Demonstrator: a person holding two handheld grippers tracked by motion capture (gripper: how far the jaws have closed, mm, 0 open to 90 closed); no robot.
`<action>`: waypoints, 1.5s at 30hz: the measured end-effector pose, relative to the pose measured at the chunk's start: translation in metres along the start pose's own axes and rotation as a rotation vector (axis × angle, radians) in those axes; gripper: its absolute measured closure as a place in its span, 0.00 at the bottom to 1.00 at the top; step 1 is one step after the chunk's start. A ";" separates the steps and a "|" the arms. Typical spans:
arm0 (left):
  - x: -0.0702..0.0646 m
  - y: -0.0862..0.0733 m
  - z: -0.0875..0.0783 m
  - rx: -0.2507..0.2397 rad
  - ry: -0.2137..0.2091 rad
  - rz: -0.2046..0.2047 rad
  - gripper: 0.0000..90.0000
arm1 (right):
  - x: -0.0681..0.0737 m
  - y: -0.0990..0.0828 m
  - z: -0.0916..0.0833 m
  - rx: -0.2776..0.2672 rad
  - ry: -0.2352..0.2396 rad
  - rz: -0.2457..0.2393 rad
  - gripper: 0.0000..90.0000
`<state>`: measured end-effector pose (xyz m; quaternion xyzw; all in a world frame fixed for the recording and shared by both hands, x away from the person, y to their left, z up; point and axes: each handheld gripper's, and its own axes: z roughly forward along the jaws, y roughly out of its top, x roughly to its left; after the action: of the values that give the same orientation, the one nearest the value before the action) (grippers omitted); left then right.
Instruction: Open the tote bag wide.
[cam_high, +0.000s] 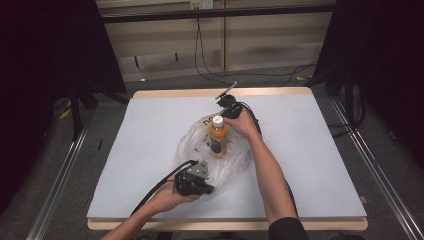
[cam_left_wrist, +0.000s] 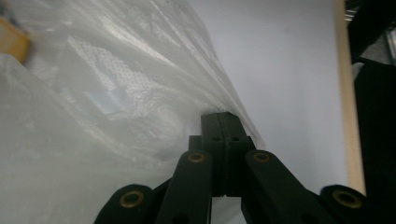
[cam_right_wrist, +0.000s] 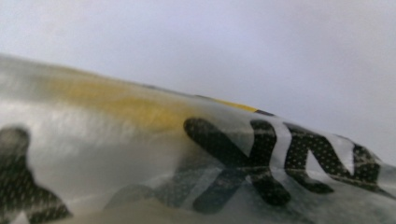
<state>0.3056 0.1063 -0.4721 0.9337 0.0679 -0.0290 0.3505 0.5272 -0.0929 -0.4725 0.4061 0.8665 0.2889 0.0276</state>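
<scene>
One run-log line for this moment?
left gripper: shut on bag edge | right gripper: at bag's far side, jaws unclear | bottle: upright in bag

Place: lab or recording studio
Signs: black curtains, floor rails, loose cables, lone covered table

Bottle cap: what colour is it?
White, atop the orange bottle; the cap shows best in the high view.
</scene>
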 end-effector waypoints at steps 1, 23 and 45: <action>0.005 -0.001 -0.001 -0.004 0.005 -0.008 1.00 | 0.002 -0.001 -0.001 0.005 0.004 0.002 1.00; 0.028 -0.010 -0.037 -0.192 0.069 -0.130 1.00 | 0.029 -0.011 -0.035 -0.092 0.105 -0.104 1.00; 0.034 -0.021 -0.078 -0.456 0.199 -0.202 0.91 | 0.022 -0.085 -0.134 -0.486 0.069 -0.047 0.81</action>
<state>0.3362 0.1772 -0.4302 0.8173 0.1998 0.0443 0.5386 0.4160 -0.1835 -0.4014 0.3573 0.7813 0.5017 0.1014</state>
